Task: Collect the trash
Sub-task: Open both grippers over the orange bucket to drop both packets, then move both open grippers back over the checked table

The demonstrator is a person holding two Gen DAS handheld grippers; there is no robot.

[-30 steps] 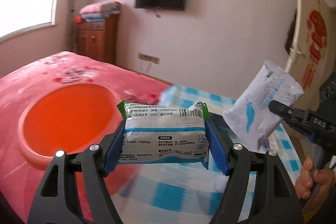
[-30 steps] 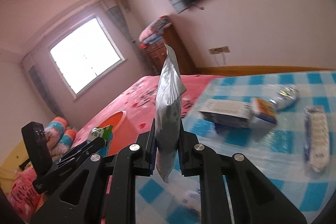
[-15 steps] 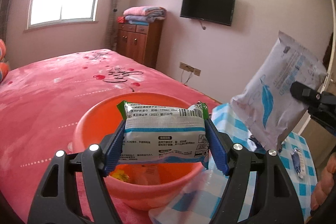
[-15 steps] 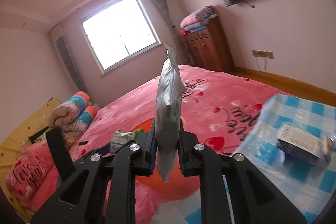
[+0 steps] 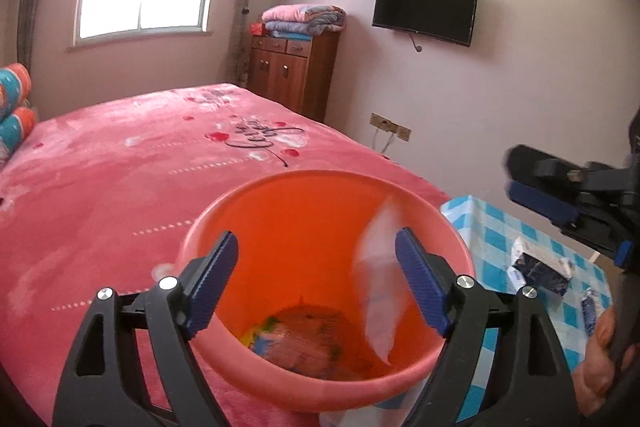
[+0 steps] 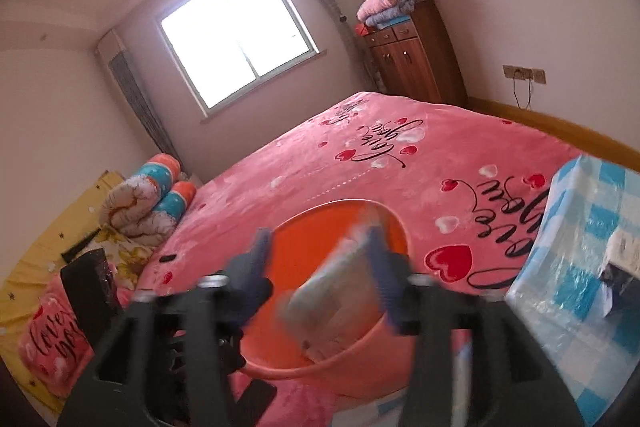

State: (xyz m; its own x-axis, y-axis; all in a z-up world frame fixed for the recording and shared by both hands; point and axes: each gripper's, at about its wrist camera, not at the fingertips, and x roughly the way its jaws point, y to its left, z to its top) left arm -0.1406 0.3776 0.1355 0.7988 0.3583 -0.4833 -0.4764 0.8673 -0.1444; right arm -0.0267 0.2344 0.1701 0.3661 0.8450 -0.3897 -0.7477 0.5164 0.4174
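Left gripper (image 5: 316, 283) over the orange bucket (image 5: 280, 359), jaws wide apart and opening, pads clear of everything, nothing gripped. A blurred white packet (image 5: 378, 279) sits in the air just inside the right pad, long axis near vertical, lower tip pointing down into the bucket. Whether it touches that pad, cannot tell. Bucket bottom holds other trash (image 5: 296, 343), colourful wrappers, too blurred to sort. Bucket stands on the pink bed (image 5: 120, 179).

Right gripper (image 6: 320, 267) also above the bucket (image 6: 320, 363), jaws spread and opening. A pale packet (image 6: 332, 291) lies between them, close by the right finger, tilted, upper end toward that finger, lower end down-left into the bucket. Heavy blur; it looks loose, not pinched.

Further right, the blue checked table (image 5: 504, 239) beside the bucket, with a dark box (image 5: 540, 267) and a small packet (image 5: 590, 307) lying on it, well apart from both grippers. Right hand (image 5: 608, 359) at the frame edge.
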